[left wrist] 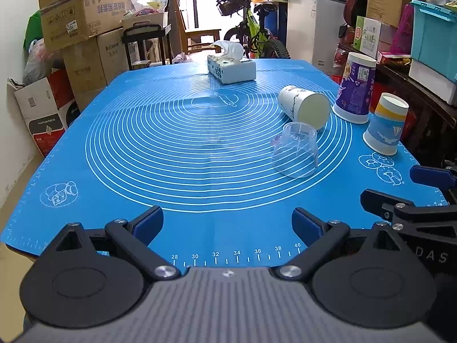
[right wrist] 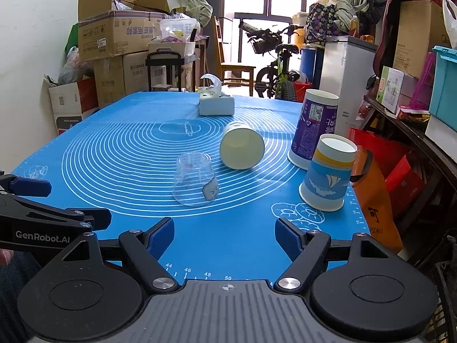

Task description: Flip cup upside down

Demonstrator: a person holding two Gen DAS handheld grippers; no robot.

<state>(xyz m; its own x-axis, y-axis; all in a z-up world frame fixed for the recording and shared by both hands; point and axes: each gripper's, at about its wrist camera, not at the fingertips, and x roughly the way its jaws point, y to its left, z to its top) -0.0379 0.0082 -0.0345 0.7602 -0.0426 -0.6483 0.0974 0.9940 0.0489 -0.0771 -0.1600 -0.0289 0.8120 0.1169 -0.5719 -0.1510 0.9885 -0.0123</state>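
Note:
A white paper cup (left wrist: 305, 107) (right wrist: 242, 148) lies on its side on the blue mat (left wrist: 171, 148) (right wrist: 114, 143), its base facing me. A clear plastic cup (left wrist: 296, 150) (right wrist: 195, 178) stands upside down in front of it. A tall purple cup (left wrist: 355, 87) (right wrist: 314, 130) and a blue-and-yellow sailboat cup (left wrist: 386, 124) (right wrist: 328, 173) stand upside down at the right. My left gripper (left wrist: 227, 224) is open and empty over the mat's near edge. My right gripper (right wrist: 224, 235) is open and empty, short of the clear cup.
A tissue box (left wrist: 230, 67) (right wrist: 216, 101) sits at the far middle of the mat. Cardboard boxes (left wrist: 82, 14) stack along the left wall. A bicycle (left wrist: 251, 28) stands behind the table. Shelves with boxes and a teal bin (left wrist: 434, 31) line the right side.

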